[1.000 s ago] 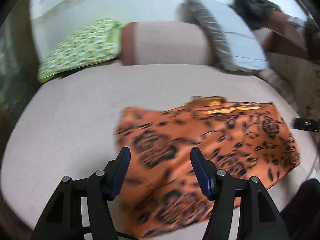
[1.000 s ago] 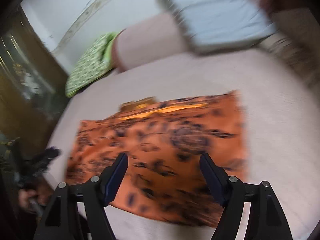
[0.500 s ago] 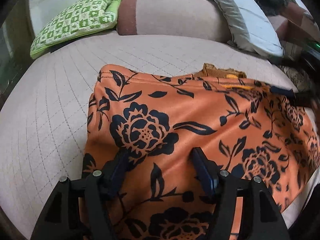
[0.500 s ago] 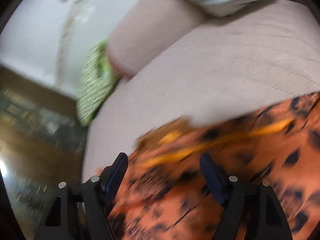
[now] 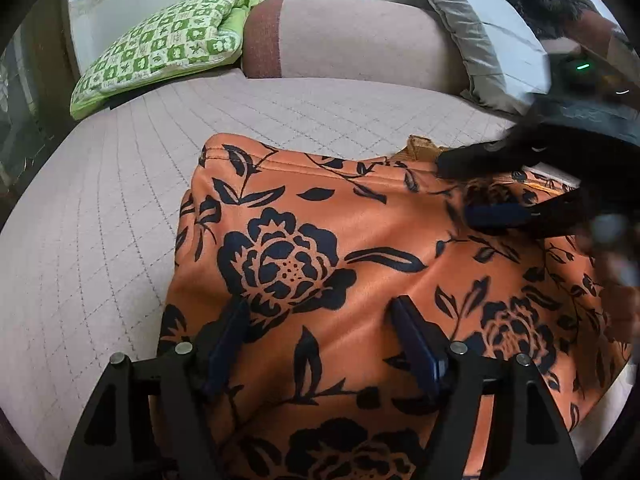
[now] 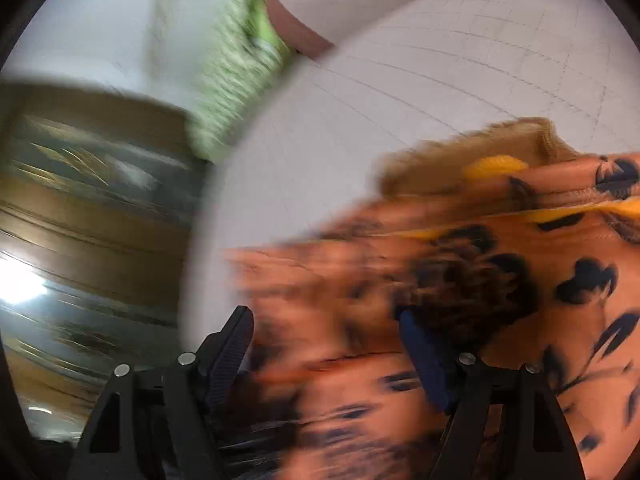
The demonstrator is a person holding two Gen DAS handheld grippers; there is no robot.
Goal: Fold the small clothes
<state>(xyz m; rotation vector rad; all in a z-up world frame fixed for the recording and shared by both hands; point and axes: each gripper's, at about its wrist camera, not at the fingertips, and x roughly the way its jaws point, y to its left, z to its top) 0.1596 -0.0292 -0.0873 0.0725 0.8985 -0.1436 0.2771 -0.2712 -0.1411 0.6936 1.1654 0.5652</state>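
Observation:
An orange garment with a dark floral print [image 5: 360, 248] lies flat on the pink quilted bed [image 5: 120, 200]. My left gripper [image 5: 320, 320] is open, its fingers low over the cloth near its left front part. My right gripper [image 6: 326, 344] is open and low over the same garment [image 6: 520, 280] near its far edge, where a tan and yellow inner layer [image 6: 480, 156] shows. The right gripper also shows in the left wrist view [image 5: 492, 188], over the garment's far right part. The right wrist view is blurred.
A green checked pillow [image 5: 160, 48], a pink bolster [image 5: 352, 36] and a grey pillow [image 5: 472, 32] lie along the head of the bed. A white wall stands behind. A dark wooden cabinet [image 6: 80, 208] stands beside the bed at the left.
Both grippers have come down close over the garment. The right gripper has swung toward the garment's far edge and is still moving. Both stay open.

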